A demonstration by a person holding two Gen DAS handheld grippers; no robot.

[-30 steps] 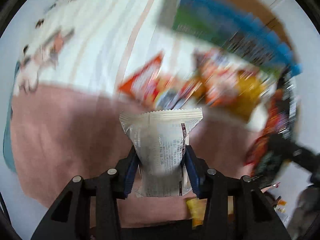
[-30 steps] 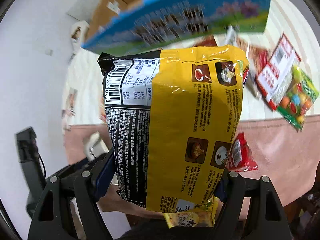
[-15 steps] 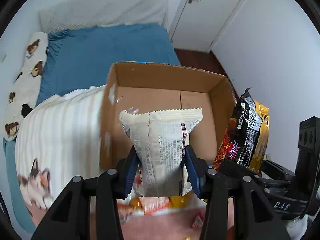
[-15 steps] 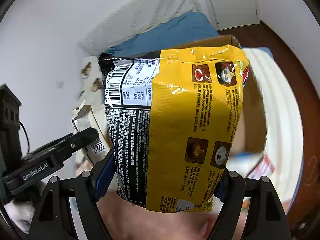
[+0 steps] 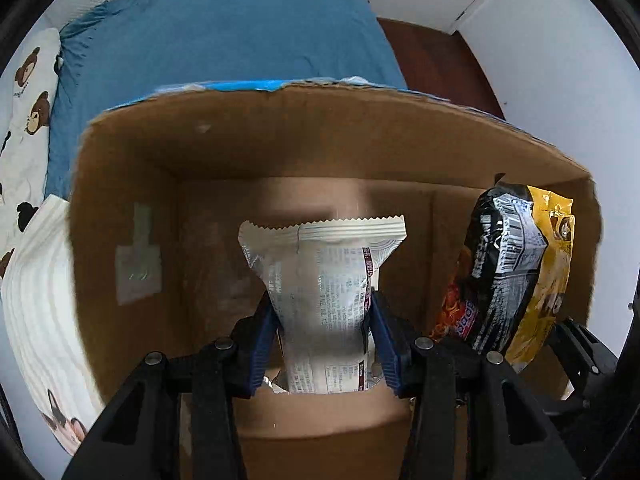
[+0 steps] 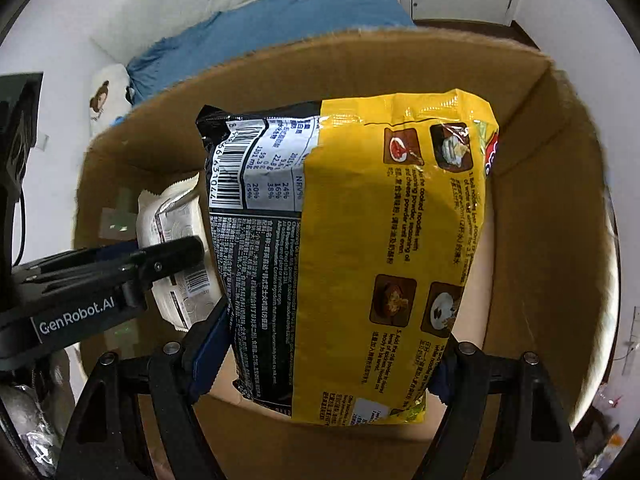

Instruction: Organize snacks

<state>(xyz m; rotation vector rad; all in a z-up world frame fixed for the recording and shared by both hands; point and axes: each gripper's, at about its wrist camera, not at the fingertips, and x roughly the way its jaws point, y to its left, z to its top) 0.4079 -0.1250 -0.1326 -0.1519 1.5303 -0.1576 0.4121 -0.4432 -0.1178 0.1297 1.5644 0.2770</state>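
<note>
Behind my view: blue bedsheet (image 5: 224, 36), bear-print pillow (image 5: 28, 92), striped white blanket (image 5: 36, 300), dark wooden floor (image 5: 436, 56).

1. The box (image 5: 132, 184) is showing plain brown inside, with a blue outer edge.
2. The small packet (image 5: 324, 292) is looking white with grey print.
3. The noodle bag (image 6: 380, 248) is showing yellow and black.
4. The bedsheet (image 5: 224, 28) is showing blue.
5. The pillow (image 5: 28, 92) is displaying brown bears on white.

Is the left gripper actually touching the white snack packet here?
Touching. The left wrist view shows the left gripper with both blue pads pressed against the sides of the white snack packet, pinching it inward.
</note>
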